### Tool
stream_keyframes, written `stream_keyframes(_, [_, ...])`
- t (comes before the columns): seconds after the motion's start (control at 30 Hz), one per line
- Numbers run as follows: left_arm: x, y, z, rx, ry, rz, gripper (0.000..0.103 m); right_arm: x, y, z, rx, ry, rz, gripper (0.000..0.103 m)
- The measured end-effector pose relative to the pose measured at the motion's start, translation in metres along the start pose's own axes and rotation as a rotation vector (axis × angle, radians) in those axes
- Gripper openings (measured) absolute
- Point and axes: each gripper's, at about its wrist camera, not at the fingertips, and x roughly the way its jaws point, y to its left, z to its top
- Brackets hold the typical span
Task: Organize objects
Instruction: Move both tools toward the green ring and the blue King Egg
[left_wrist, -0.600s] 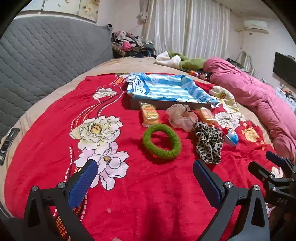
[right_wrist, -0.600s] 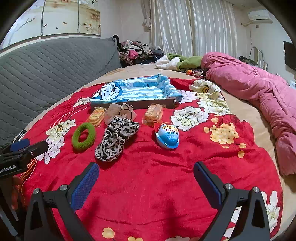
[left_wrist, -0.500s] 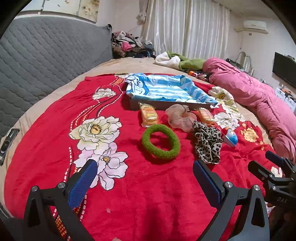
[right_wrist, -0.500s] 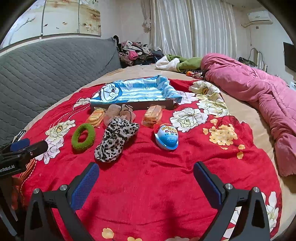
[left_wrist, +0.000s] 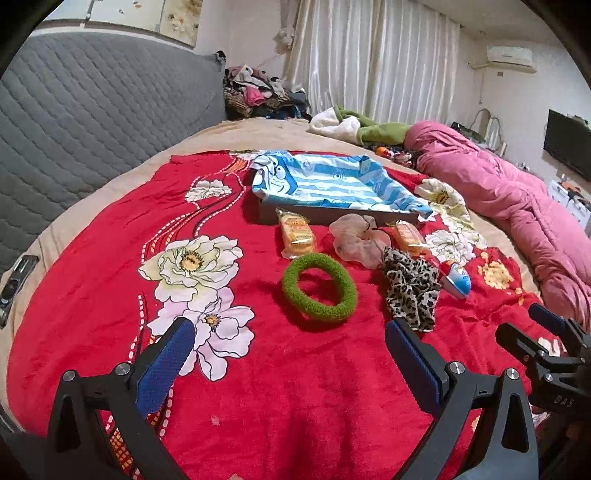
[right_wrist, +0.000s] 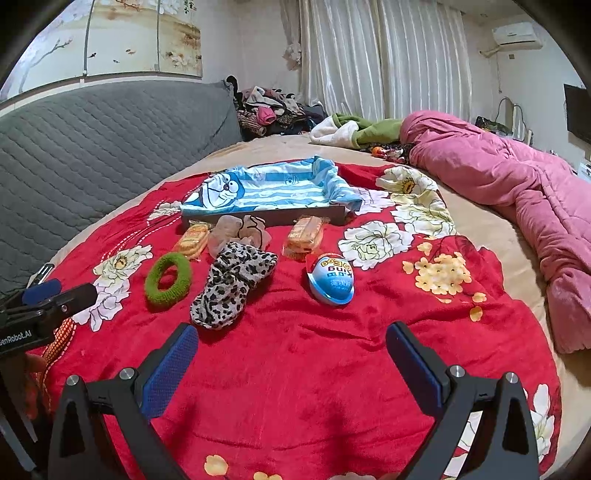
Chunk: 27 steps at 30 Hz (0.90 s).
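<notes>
Left wrist view: the left gripper (left_wrist: 288, 354) hovers over the red flowered blanket (left_wrist: 280, 398), its jaws spread wide and holding nothing. Just ahead of it lies a green hair ring (left_wrist: 319, 287). To the ring's right sits a leopard-print scrunchie (left_wrist: 412, 291), touching a sheer pink scrunchie (left_wrist: 356, 240) behind it. One snack packet (left_wrist: 296, 236) lies behind the ring, a second packet (left_wrist: 408, 236) beside the pink scrunchie. A blue egg-shaped toy (left_wrist: 456, 282) rests right of the leopard scrunchie. Behind them all stands a tray lined with blue striped cloth (left_wrist: 328, 184).

Right wrist view: the right gripper (right_wrist: 291, 356) is likewise wide apart and empty above the blanket. The egg toy (right_wrist: 331, 277) lies ahead of it, well apart from the fingers; the leopard scrunchie (right_wrist: 231, 290) and green ring (right_wrist: 168, 280) lie to the left, the tray (right_wrist: 266, 194) beyond.
</notes>
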Motion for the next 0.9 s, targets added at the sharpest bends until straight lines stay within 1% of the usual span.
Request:
stream_keyframes(0.23, [-0.003, -0.0014, 0.0002, 0.019, -0.011, 0.019, 0.103, -0.0026, -0.0007, 0.0018, 0.018, -0.002, 0.04, 0.103])
stream_keyframes(0.3, [-0.004, -0.0019, 0.0005, 0.023, -0.014, 0.026, 0.103, -0.0031, -0.0008, 0.002, 0.018, -0.001, 0.034, 0.103])
stream_keyframes(0.4, [-0.0062, -0.0009, 0.0004, 0.015, -0.019, 0.023, 0.103, -0.0054, 0.0012, 0.002, -0.004, -0.011, 0.011, 0.103])
stream_keyframes(0.63, [-0.0056, 0.0008, 0.0, -0.008, -0.009, 0.009, 0.103, -0.0086, -0.0048, 0.0032, 0.03, -0.016, 0.038, 0.103])
stream_keyframes(0.77, [-0.0062, 0.0013, 0.0, -0.018, -0.021, -0.001, 0.103, -0.0091, -0.0082, 0.0039, 0.051, -0.017, 0.043, 0.103])
stream_keyframes(0.9, [-0.0063, -0.0011, -0.0002, -0.008, -0.024, 0.004, 0.103, -0.0082, -0.0084, 0.0034, 0.054, -0.011, 0.046, 0.103])
